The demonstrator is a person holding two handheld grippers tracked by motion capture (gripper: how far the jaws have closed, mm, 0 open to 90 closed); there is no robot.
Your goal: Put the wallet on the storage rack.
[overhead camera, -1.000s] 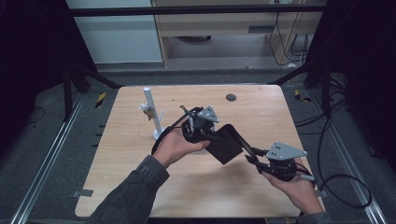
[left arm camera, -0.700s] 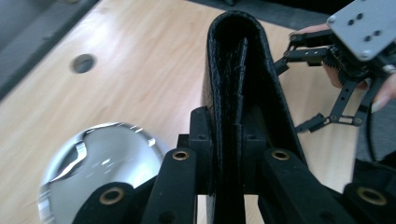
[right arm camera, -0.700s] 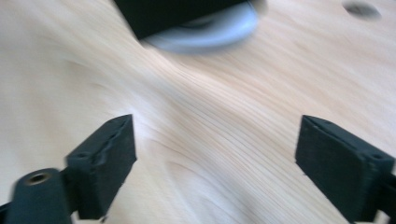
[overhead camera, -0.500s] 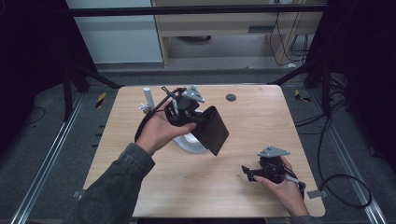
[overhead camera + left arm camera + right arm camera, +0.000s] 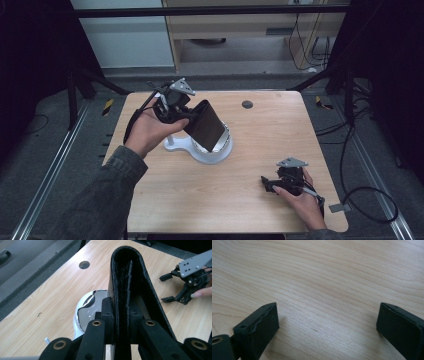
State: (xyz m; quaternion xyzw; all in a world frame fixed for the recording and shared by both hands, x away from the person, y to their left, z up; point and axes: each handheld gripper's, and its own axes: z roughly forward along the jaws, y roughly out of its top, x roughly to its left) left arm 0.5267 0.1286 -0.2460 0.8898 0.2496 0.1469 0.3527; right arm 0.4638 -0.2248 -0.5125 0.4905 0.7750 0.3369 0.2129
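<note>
A black leather wallet point(image 5: 206, 127) hangs folded above the table, and my left gripper point(image 5: 191, 116) is shut on its lower end. In the left gripper view the wallet point(image 5: 130, 275) stands upright between the jaws of the left gripper point(image 5: 122, 308), whose pads press on both sides. Under it sits a white stand with a round base point(image 5: 216, 151) point(image 5: 86, 308). My right gripper point(image 5: 270, 184) rests low over the table near the front right. Its jaws have just been opening and stand wide. In its own view the right gripper point(image 5: 327, 322) has only bare wood between its fingers.
The wooden table point(image 5: 265, 135) has a small round hole point(image 5: 247, 104) near its far edge. Cables point(image 5: 365, 200) trail off the right side. Dark floor rails run past the left edge. The left gripper view shows the right gripper point(image 5: 183, 285) farther off at the right.
The left hand lifted the wallet up and back to the left, over the white stand. The right gripper came off the wallet, opened, and sank toward the front right of the table.
</note>
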